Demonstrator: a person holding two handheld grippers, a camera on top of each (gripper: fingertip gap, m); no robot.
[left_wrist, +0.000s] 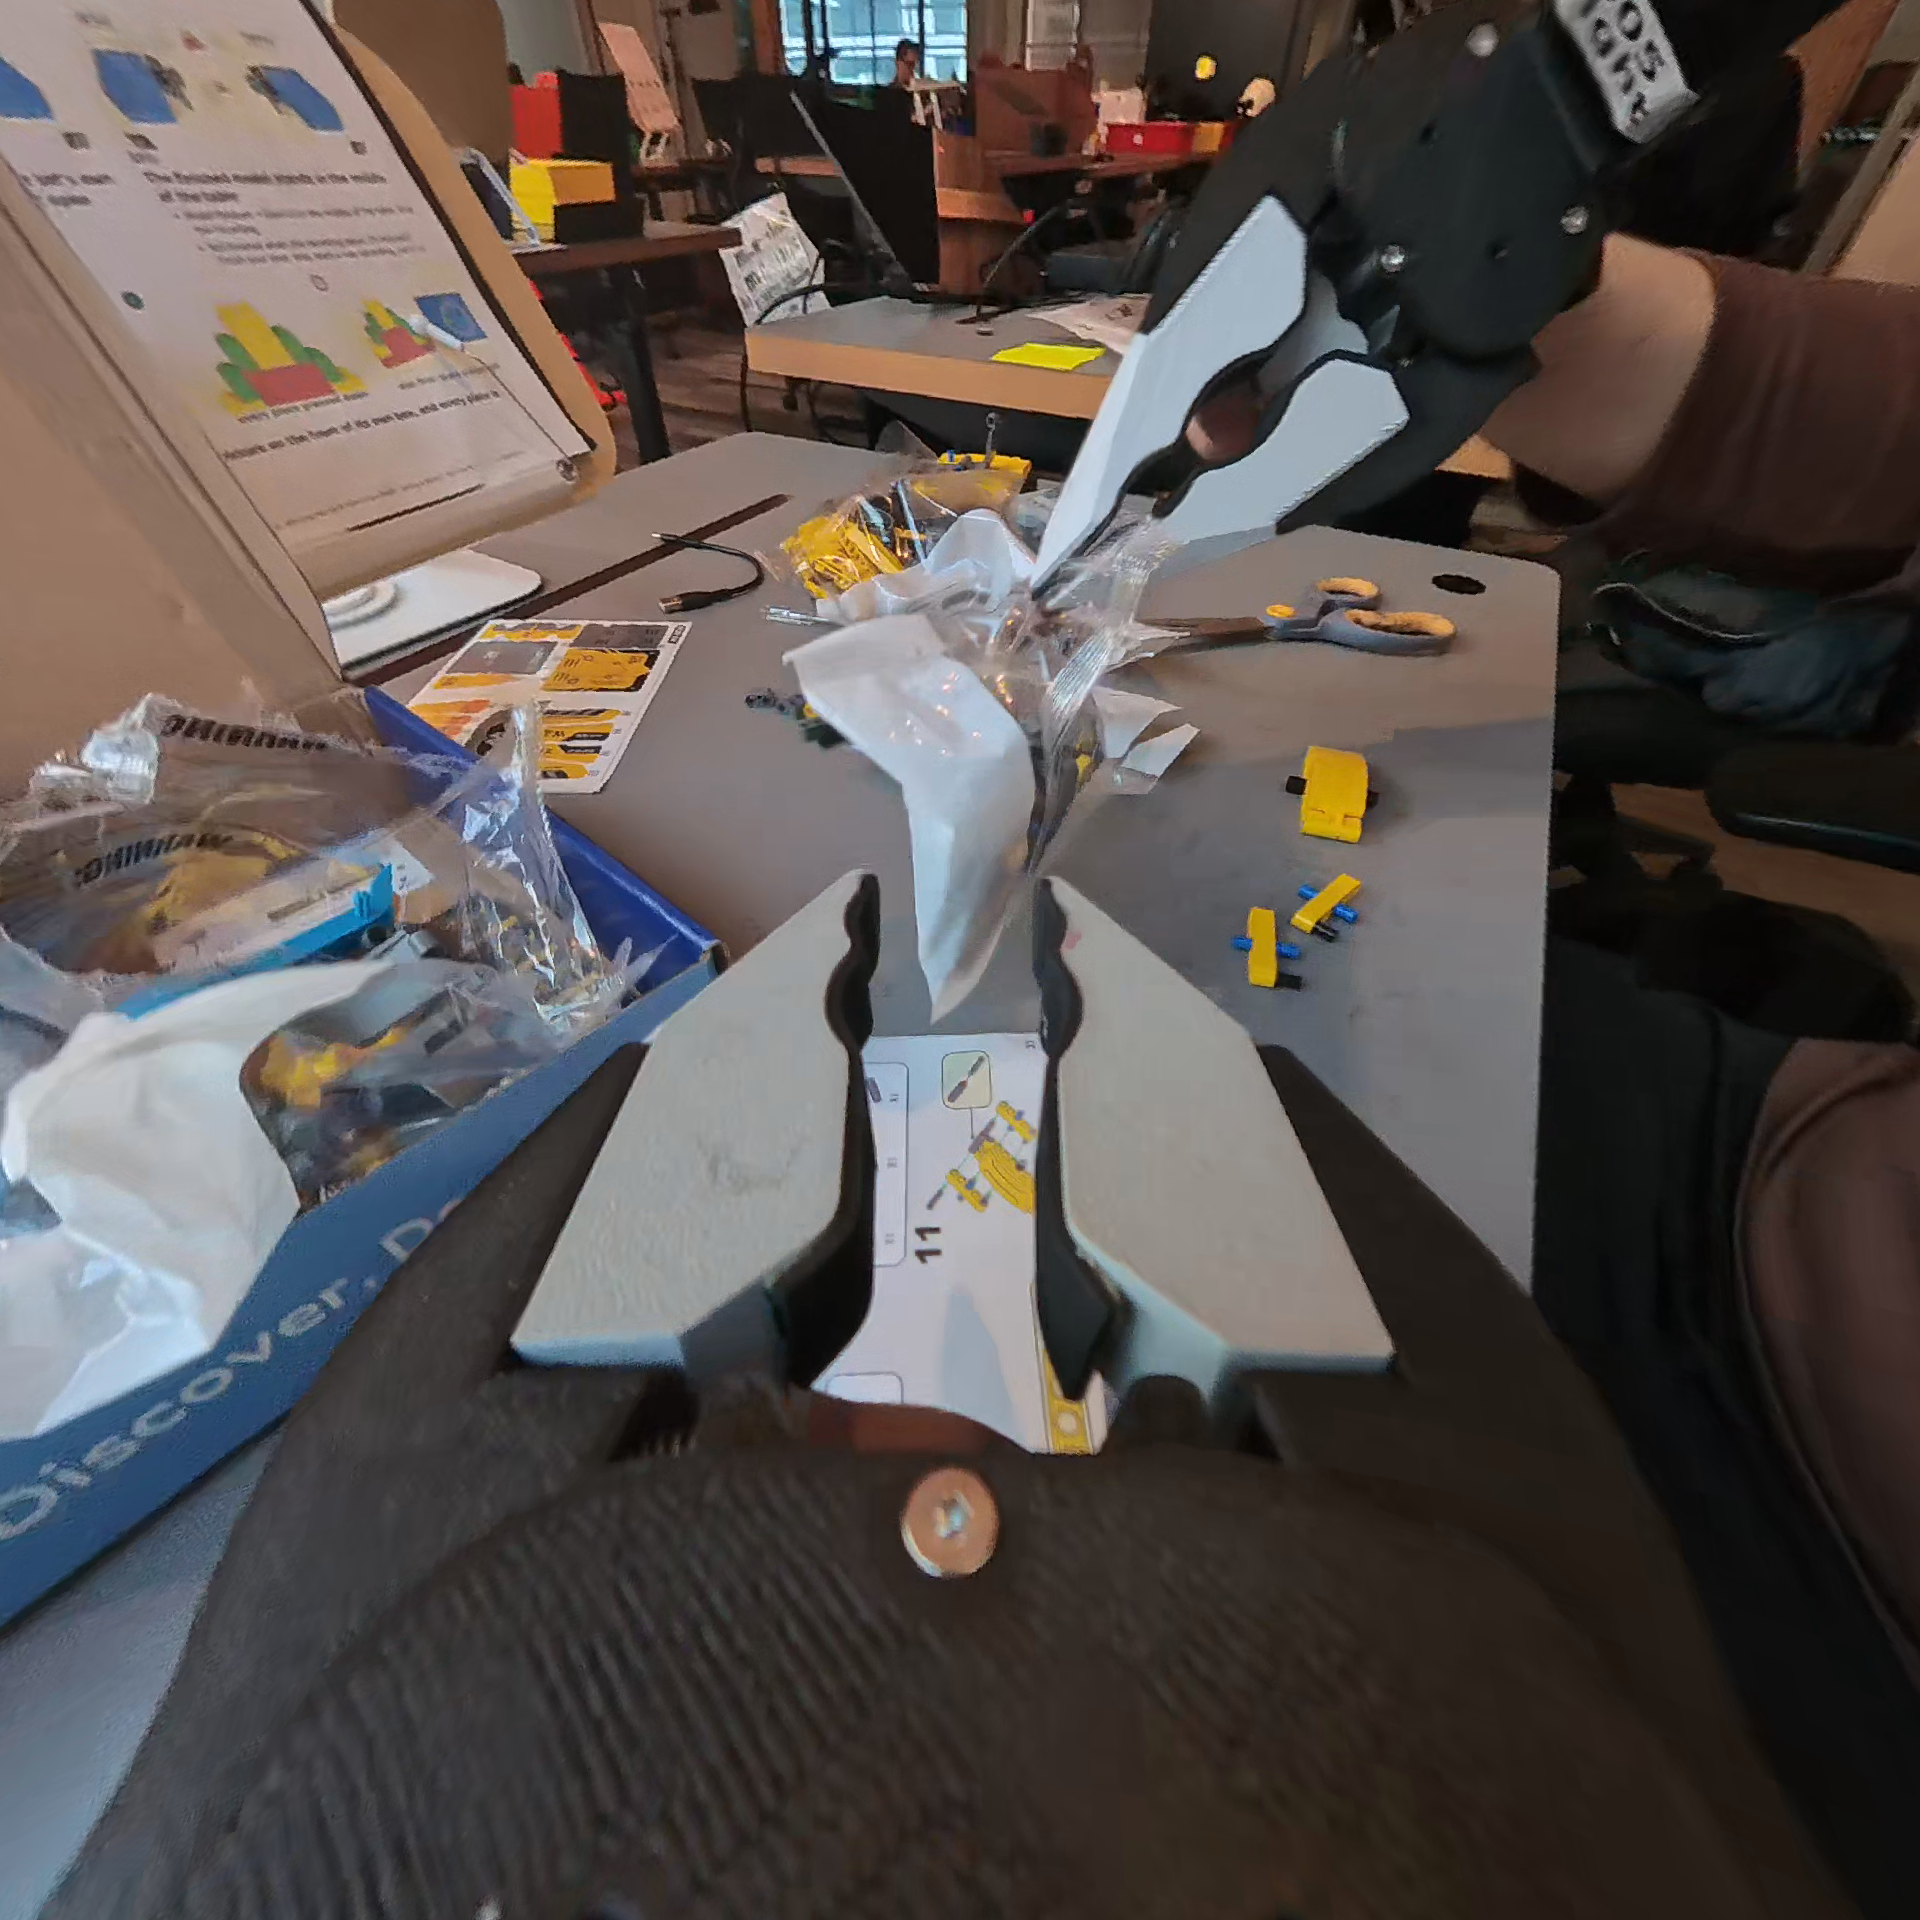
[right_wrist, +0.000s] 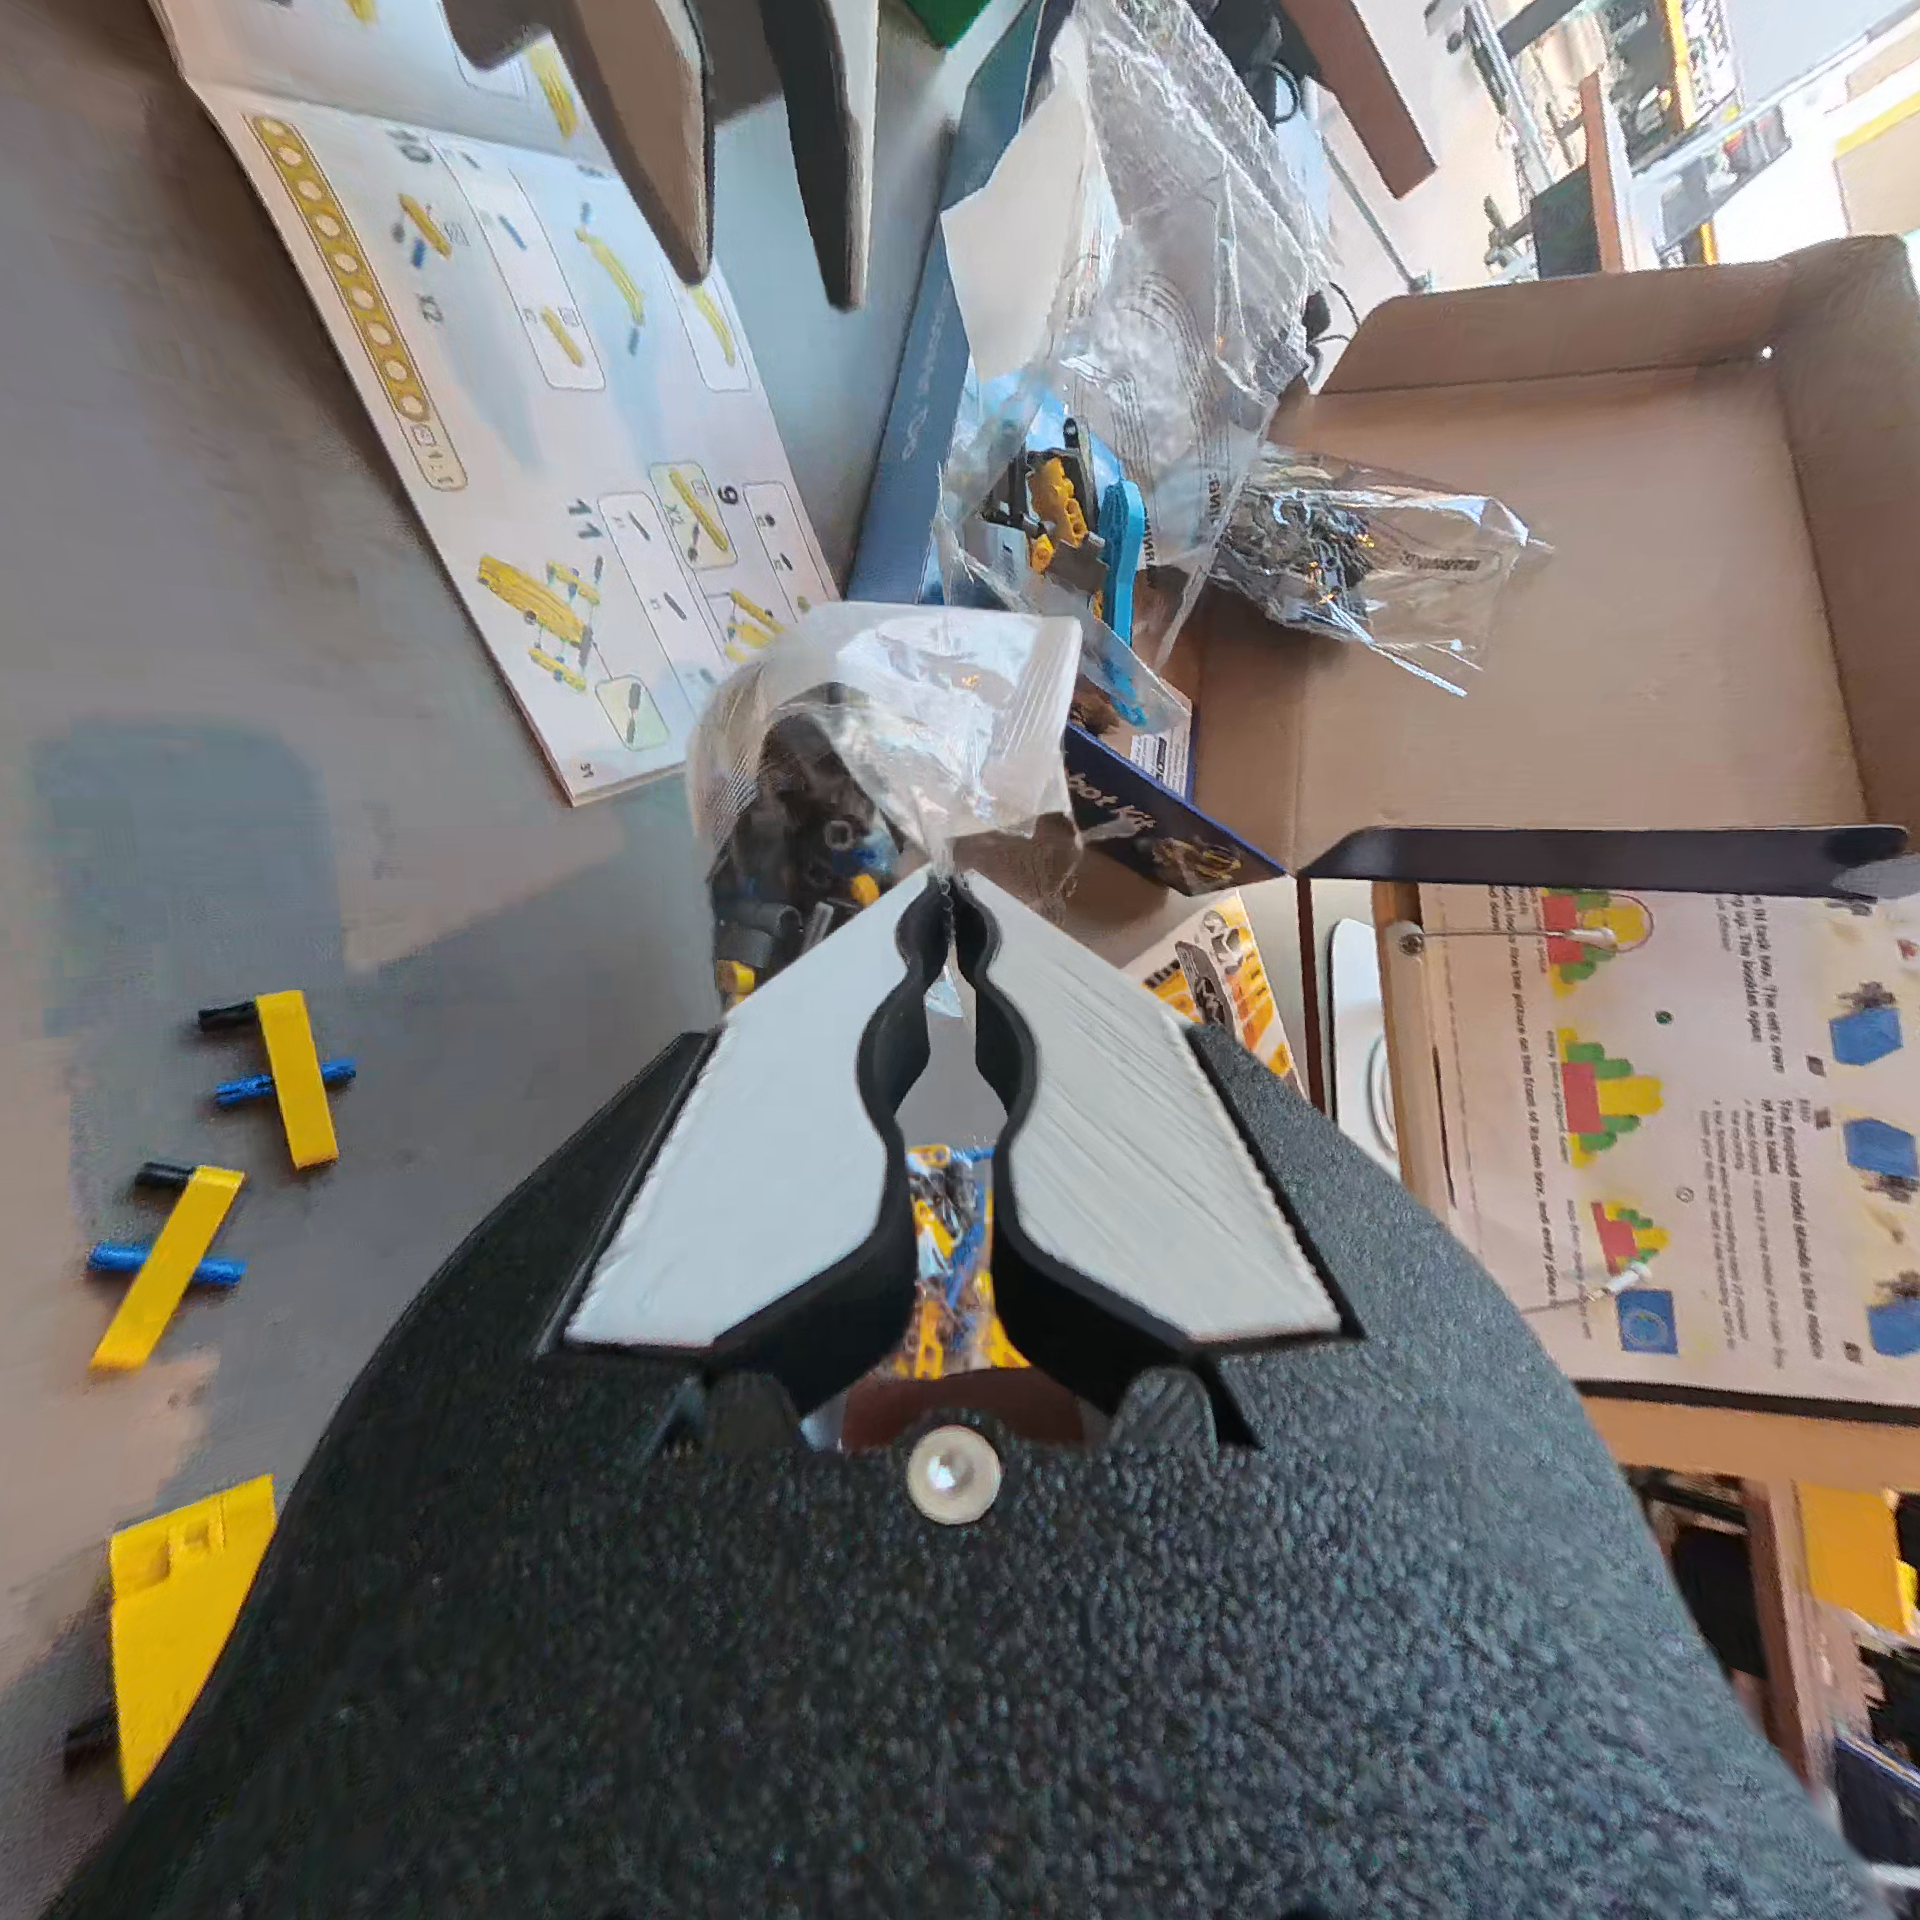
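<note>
Plastic bag (right_wrist: 914, 727), clear with a white panel and small dark, blue and yellow parts inside, hangs above the grey table (left_wrist: 1403, 665), pinched by one corner between the tips of the right gripper (right_wrist: 948, 883). Those tongs are closed tight on the film; in the left wrist view the same bag (left_wrist: 956, 748) dangles from the right gripper (left_wrist: 1049, 592) over the middle of the table.

Left gripper (left_wrist: 951, 904) sits below and just in front of the hanging bag with its tongs spread wide and nothing between them; the bag's lower edge reaches down close to the gap between its tips, though I cannot tell whether it touches them. Under that gripper lies an open instruction booklet (left_wrist: 956, 1174), flat on the table.

To the right of the booklet are two small yellow pieces with blue and black pins (left_wrist: 1294, 925), and farther back a larger yellow block (left_wrist: 1330, 792). Scissors (left_wrist: 1340, 615) with grey and yellow handles lie near the far edge. Another bag of yellow parts (left_wrist: 862, 540) rests behind the hanging one, beside a short black cable (left_wrist: 717, 582).

At the left, a blue box (left_wrist: 623, 914) holds more crumpled bags. A sticker sheet (left_wrist: 561, 696) lies beside it, and a printed sheet on a stand (left_wrist: 260, 239) rises behind. An open cardboard box (right_wrist: 1621, 582) stands next to the blue box.
</note>
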